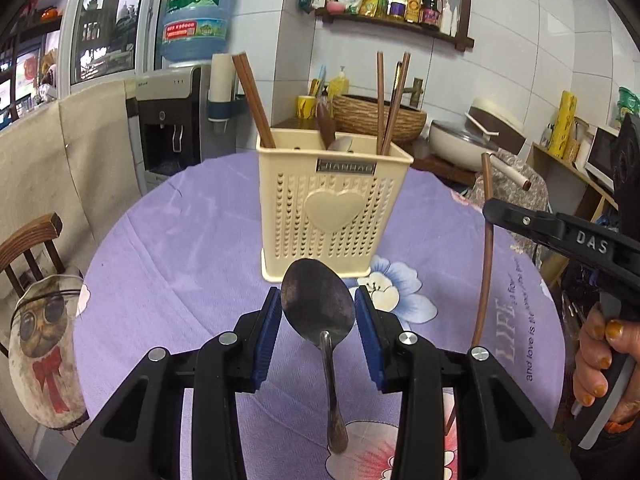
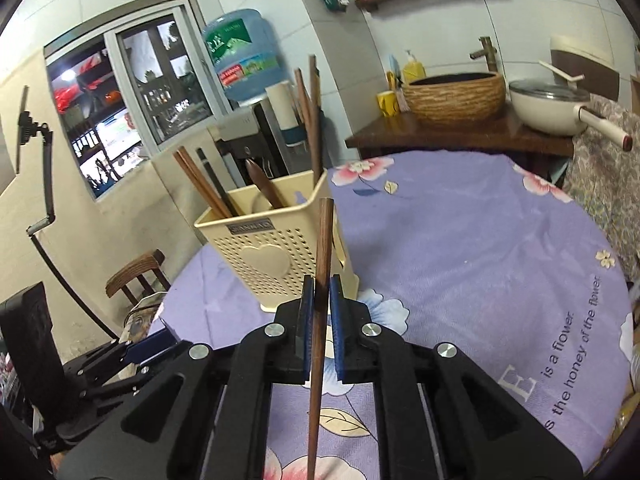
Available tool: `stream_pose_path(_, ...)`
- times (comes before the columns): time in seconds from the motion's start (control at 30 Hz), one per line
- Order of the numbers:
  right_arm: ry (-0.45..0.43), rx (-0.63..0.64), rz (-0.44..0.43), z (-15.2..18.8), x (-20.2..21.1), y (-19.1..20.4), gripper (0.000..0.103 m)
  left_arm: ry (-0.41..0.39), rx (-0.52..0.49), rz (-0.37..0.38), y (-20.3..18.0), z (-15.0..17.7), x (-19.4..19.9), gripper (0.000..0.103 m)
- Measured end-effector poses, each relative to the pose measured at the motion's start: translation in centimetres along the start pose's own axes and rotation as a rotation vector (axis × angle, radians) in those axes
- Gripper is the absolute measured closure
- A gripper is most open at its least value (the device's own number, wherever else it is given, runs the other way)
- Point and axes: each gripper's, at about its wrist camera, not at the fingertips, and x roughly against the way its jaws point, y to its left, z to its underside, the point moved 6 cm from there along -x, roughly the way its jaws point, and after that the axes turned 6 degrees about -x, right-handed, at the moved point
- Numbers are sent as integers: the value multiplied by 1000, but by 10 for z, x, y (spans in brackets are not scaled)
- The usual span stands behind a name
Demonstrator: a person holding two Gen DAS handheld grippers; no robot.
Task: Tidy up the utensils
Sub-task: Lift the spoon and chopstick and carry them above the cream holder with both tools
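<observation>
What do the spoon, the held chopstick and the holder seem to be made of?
Spoon: likely steel, dull grey with dark tarnish on the bowl. Chopstick: probably wood, brown and matte with faint grain, though it could be a wood-look composite. Holder: cream plastic, moulded, with punched holes and a raised heart.

White glossy wall tiles [image 1: 520, 40] cover the room's far side. At eleven o'clock stands a grey water dispenser [image 1: 170, 120] topped by a blue plastic bottle [image 1: 198, 16], beside a white-framed window [image 2: 132, 92]. At one o'clock hangs a dark wooden shelf [image 1: 396, 24]; below it, a woven brown basin [image 2: 456, 96]. A curved wooden chair [image 1: 30, 248] waits at nine o'clock.
</observation>
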Motion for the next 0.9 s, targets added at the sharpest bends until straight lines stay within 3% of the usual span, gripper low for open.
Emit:
stream_pose_path(0.23, -35, 38, -29, -6, 29, 15, 95, -29, 1, 18, -2, -10, 7, 66)
stream_pose_path(0.9, -52, 108, -76, -21, 46, 38, 95, -57, 3, 96, -4, -32, 15, 67)
